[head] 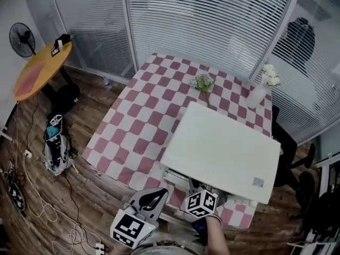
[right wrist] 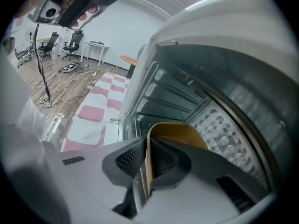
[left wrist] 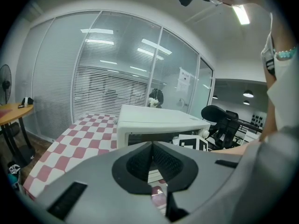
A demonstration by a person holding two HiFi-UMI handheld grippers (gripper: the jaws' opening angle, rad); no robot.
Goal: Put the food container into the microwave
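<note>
On the checked table: a white, box-shaped microwave sits at the near edge, with a flat, smooth top. The pink-and-white cloth runs out behind it.
Head view only: a small bunch of flowers and a white vase stand past the microwave. Only the marker cube of the right gripper shows, at the microwave's front edge. The cavity is hidden from here.
Right gripper view only: this looks inside the microwave. The walls are grey metal with ribbed rails, and one side has a pattern of small triangles.
Food container: the food container is yellow-orange with a thin wall and a rounded rim. It is inside the cavity mouth.
Right gripper: the right gripper is clamped on the container's wall, one dark, fine-meshed pad on each face.
Left gripper: the left gripper has its jaws pressed together with nothing between them. It is held just outside the microwave's front. From the head view it is beside the right one, off the table edge.
</note>
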